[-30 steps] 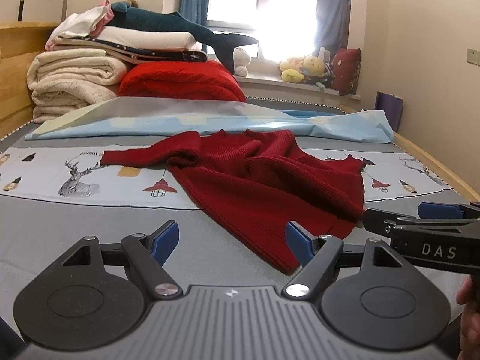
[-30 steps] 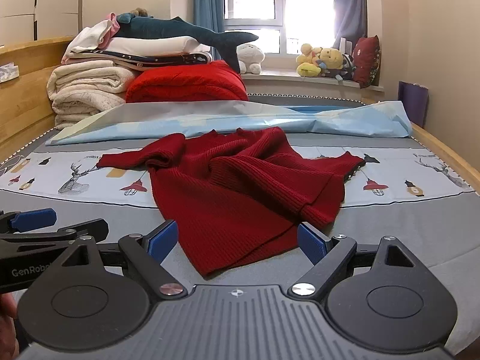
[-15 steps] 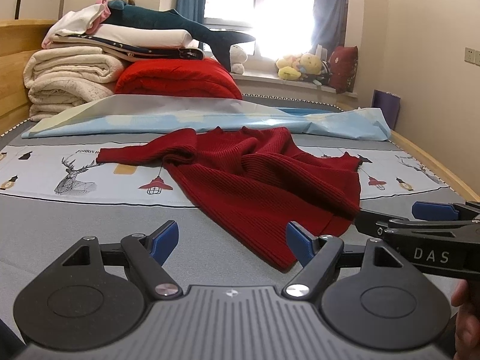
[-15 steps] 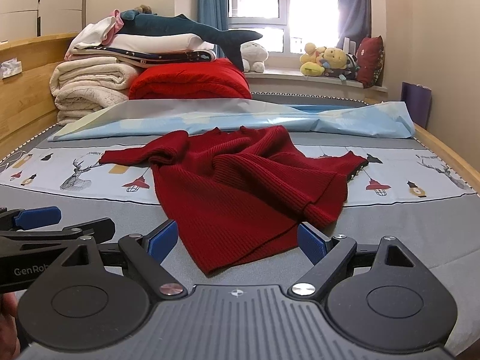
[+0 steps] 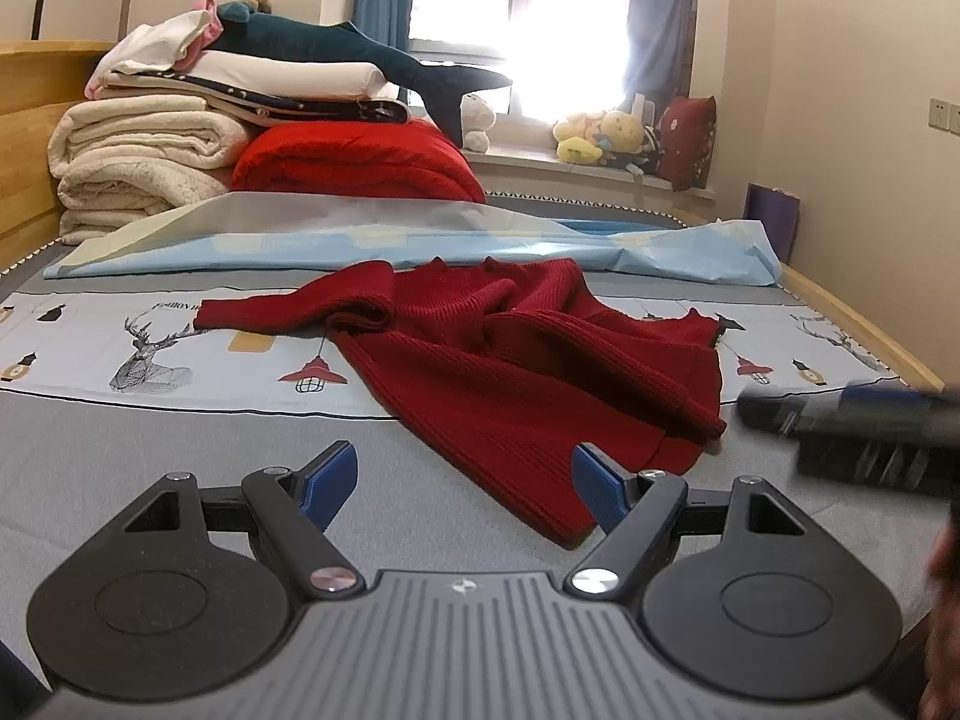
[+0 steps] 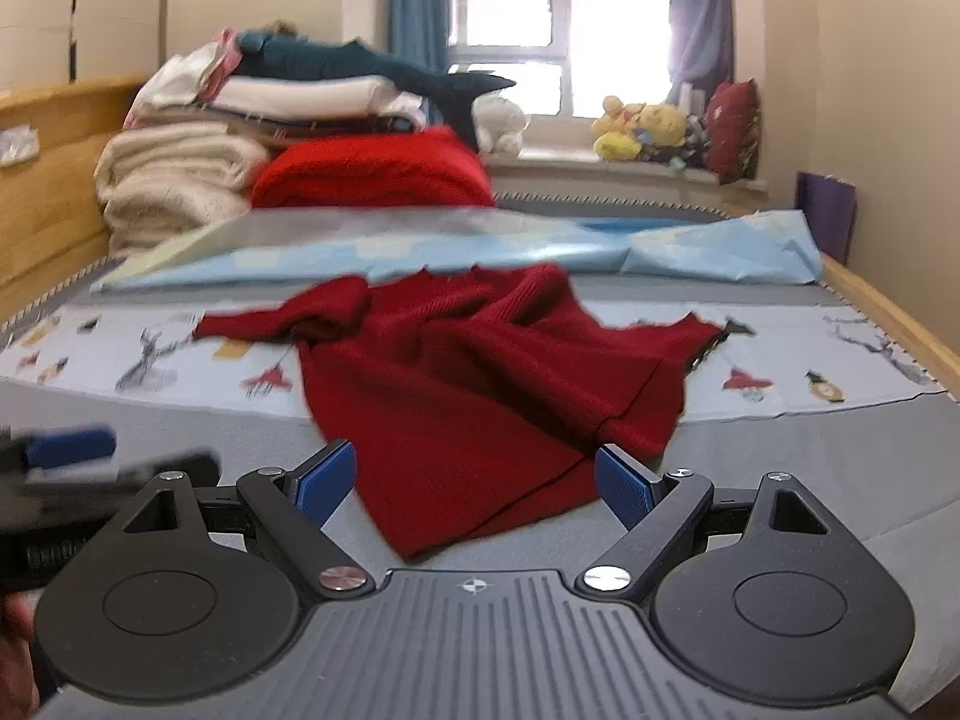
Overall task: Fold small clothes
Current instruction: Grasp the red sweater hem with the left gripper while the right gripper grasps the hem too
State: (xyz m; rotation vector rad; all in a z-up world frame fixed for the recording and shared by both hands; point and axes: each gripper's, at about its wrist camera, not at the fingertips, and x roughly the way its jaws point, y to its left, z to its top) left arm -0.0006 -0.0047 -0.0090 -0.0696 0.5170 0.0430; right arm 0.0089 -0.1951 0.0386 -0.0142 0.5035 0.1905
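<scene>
- Bedroom daylight is pouring through the window over a grey bed.
- Left tongs are hovering low over the bed, spread wide and gripping nothing, the blue pads apart.
- Right tongs are likewise gaping wide and empty, just beside the left pair.
- A rumpled red sweater is lying on the bed just ahead of both tongs, one sleeve stretching left across the printed sheet.
- Folded blankets are sitting stacked by the headboard.
</scene>
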